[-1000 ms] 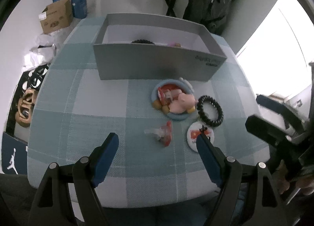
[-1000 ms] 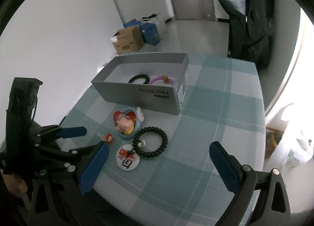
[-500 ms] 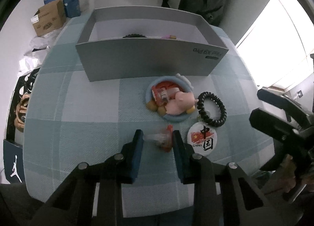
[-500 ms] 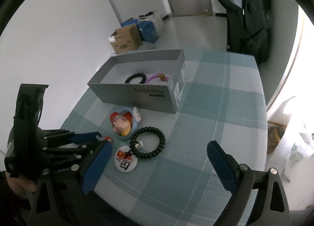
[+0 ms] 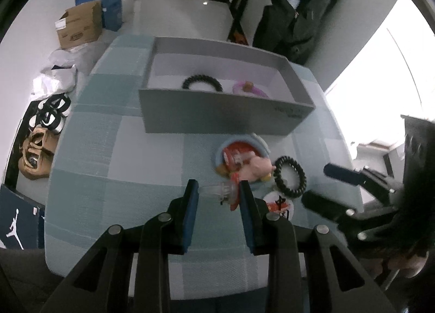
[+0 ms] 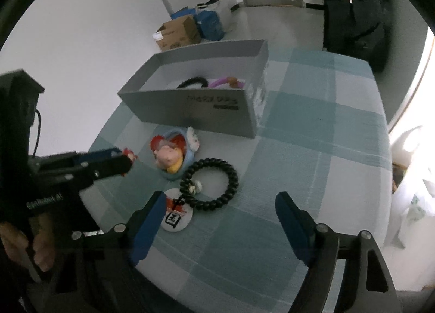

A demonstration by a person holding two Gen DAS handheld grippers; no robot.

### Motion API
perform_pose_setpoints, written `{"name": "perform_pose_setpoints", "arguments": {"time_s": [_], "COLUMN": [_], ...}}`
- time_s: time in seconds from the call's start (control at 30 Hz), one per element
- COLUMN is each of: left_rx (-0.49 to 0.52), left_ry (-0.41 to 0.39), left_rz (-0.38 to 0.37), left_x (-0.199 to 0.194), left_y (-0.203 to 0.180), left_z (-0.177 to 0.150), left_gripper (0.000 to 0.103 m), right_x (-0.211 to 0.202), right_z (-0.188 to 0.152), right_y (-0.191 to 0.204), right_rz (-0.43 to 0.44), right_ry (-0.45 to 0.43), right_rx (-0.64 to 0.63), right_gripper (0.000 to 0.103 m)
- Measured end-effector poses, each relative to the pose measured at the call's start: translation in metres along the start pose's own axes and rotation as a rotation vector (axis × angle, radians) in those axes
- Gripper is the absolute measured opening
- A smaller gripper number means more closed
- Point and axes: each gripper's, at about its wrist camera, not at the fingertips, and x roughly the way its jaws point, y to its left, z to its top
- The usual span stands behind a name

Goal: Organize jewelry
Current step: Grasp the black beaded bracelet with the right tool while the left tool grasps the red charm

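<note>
Clear plastic and a red trinket made up the small packet (image 5: 227,193) pinched between the pads of the left gripper (image 5: 218,190), lifted just above the checked tablecloth (image 5: 114,166) in front of the grey box (image 5: 223,118). It looked light, crinkly and slippery, best held across its stiffer red part. The right gripper (image 6: 220,201), nothing yet pressed between its closing jaws, hovered over the black bead bracelet (image 6: 209,183), which seemed stiff enough to take by one side of its ring.
</note>
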Motion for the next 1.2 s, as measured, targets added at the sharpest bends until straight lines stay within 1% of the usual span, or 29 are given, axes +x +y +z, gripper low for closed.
{"name": "perform_pose_setpoints", "arguments": {"time_s": [0.2, 0.3, 0.4, 0.57, 0.67, 0.7, 0.73, 0.77, 0.83, 0.9, 1.1, 1.2], "left_rx": [-0.049, -0.059, -0.077, -0.089, -0.088, -0.09, -0.091, -0.092, -0.096, -0.104, -0.107, -0.114], "left_ry": [-0.005, -0.026, -0.034, -0.029, -0.035, -0.036, -0.035, -0.035, -0.039, -0.046, -0.055, -0.061], "left_rz": [-0.03, -0.025, -0.031, -0.046, -0.045, -0.045, -0.044, -0.044, -0.041, -0.037, -0.034, -0.028], "left_x": [-0.004, -0.008, -0.008, -0.008, -0.01, -0.009, -0.009, -0.009, -0.01, -0.011, -0.013, -0.014], "left_y": [0.011, 0.014, 0.017, 0.019, 0.02, 0.02, 0.021, 0.022, 0.022, 0.023, 0.024, 0.026], "left_z": [0.001, 0.003, 0.004, 0.005, 0.005, 0.005, 0.005, 0.004, 0.005, 0.005, 0.005, 0.005], "left_gripper": [0.024, 0.025, 0.024, 0.024, 0.024, 0.025, 0.025, 0.024, 0.025, 0.025, 0.025, 0.025], "right_x": [0.009, 0.014, 0.019, 0.024, 0.027, 0.026, 0.027, 0.027, 0.026, 0.026, 0.021, 0.016], "right_z": [0.003, 0.005, 0.007, 0.008, 0.007, 0.006, 0.007, 0.007, 0.006, 0.005, 0.009, 0.012], "right_y": [0.007, 0.01, 0.013, 0.019, 0.023, 0.024, 0.025, 0.025, 0.026, 0.028, 0.026, 0.019], "right_rz": [-0.016, -0.022, -0.049, -0.107, -0.136, -0.14, -0.137, -0.128, -0.148, -0.139, -0.113, -0.093], "right_ry": [0.009, 0.02, 0.026, 0.025, 0.028, 0.027, 0.027, 0.028, 0.023, 0.028, 0.01, -0.006], "right_rx": [-0.021, -0.025, -0.042, -0.084, -0.114, -0.12, -0.122, -0.122, -0.131, -0.133, -0.101, -0.061], "right_gripper": [0.08, 0.079, 0.075, 0.073, 0.067, 0.062, 0.055, 0.052, 0.049, 0.046, 0.044, 0.044]}}
